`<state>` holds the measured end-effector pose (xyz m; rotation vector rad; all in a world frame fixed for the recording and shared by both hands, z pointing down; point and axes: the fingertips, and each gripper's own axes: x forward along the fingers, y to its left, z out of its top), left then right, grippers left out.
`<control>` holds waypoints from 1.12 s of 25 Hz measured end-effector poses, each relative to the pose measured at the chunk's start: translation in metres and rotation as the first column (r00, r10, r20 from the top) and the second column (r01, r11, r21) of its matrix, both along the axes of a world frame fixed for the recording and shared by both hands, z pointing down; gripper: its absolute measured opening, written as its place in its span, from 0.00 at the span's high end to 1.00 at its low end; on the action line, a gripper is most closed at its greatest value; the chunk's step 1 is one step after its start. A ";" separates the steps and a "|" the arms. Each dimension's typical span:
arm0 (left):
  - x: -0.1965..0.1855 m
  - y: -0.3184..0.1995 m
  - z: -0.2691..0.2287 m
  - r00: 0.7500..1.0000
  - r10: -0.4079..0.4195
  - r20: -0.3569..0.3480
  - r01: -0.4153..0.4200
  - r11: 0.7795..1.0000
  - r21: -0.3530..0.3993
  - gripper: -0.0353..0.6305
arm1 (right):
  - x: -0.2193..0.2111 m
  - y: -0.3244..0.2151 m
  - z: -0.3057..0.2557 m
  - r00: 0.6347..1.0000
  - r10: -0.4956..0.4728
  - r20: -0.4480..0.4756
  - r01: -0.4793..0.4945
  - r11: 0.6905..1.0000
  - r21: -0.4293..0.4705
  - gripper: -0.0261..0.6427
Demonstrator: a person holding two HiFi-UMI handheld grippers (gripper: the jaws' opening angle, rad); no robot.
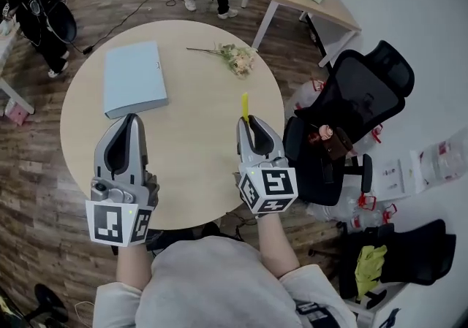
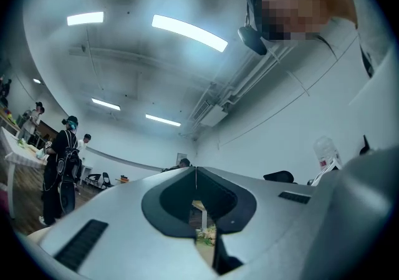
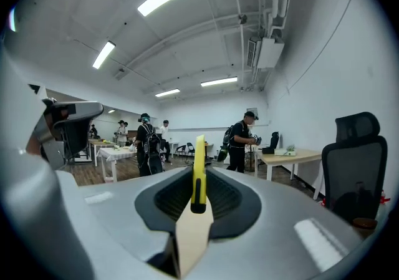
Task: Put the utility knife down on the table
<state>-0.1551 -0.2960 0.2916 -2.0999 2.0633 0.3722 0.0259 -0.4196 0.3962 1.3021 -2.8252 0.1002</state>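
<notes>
My right gripper (image 1: 246,121) is shut on a yellow utility knife (image 1: 245,105), which sticks out past the jaw tips above the round wooden table (image 1: 197,144). In the right gripper view the knife (image 3: 199,169) stands upright, pinched between the closed jaws, yellow with a black end. My left gripper (image 1: 132,119) hovers over the table's near left part, its jaws pressed together with nothing between them (image 2: 196,169).
A light blue flat box (image 1: 134,77) lies on the table's far left. A sprig of dried flowers (image 1: 232,57) rests at the far right. A black office chair (image 1: 351,118) stands right of the table, and people stand further back in the room.
</notes>
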 end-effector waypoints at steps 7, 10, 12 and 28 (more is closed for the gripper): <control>0.005 -0.008 0.006 0.996 -0.087 0.000 0.087 0.996 -0.019 0.93 | -0.013 -0.027 0.049 0.992 -0.105 -0.074 0.097 0.990 -0.104 0.85; 0.007 -0.010 0.009 0.993 -0.118 -0.001 0.118 0.993 -0.029 0.93 | -0.017 -0.036 0.068 0.985 -0.139 -0.098 0.124 0.982 -0.144 0.85; 0.009 -0.012 0.011 0.991 -0.137 0.001 0.137 0.990 -0.035 0.93 | -0.019 -0.041 0.082 0.981 -0.159 -0.114 0.139 0.975 -0.172 0.85; 0.002 -0.002 0.026 0.959 -0.283 0.012 0.283 0.955 -0.086 0.93 | -0.034 -0.063 0.197 0.935 -0.274 -0.225 0.168 0.901 -0.399 0.85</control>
